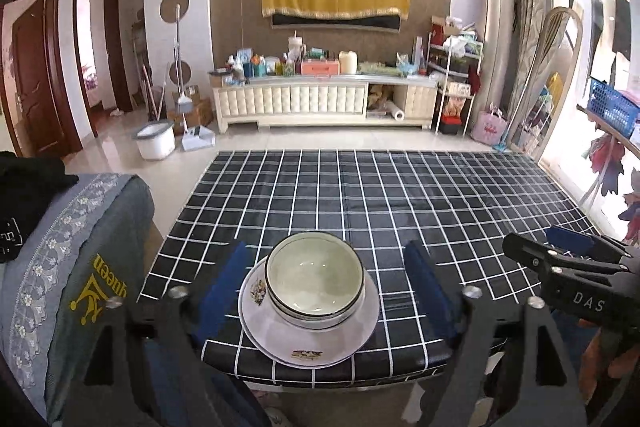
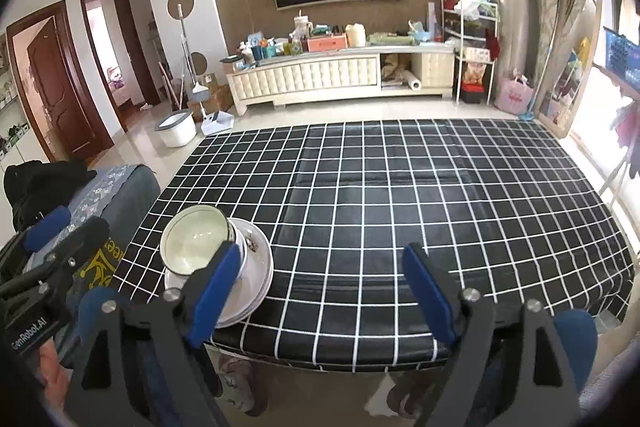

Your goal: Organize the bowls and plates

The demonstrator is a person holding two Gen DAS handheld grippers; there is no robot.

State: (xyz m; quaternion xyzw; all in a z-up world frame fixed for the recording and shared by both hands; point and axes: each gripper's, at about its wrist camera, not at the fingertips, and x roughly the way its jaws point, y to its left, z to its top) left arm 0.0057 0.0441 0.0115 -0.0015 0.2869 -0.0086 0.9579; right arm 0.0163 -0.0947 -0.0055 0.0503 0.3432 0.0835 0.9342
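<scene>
A white bowl (image 1: 315,277) with a dark rim sits on a stack of white plates (image 1: 308,341) with small flower prints, near the front edge of the table. My left gripper (image 1: 326,271) is open, its blue pads on either side of the stack, touching nothing. My right gripper (image 2: 318,279) is open and empty over the table's front edge. The bowl (image 2: 194,241) and plates (image 2: 256,273) lie just left of its left pad. The right gripper also shows at the right of the left wrist view (image 1: 568,247).
The table (image 1: 400,195) has a black cloth with a white grid. A chair with a grey cover (image 1: 80,251) stands at its left. Beyond it are a TV cabinet (image 1: 324,99), a white bucket (image 1: 154,141) and a shelf rack (image 1: 456,79).
</scene>
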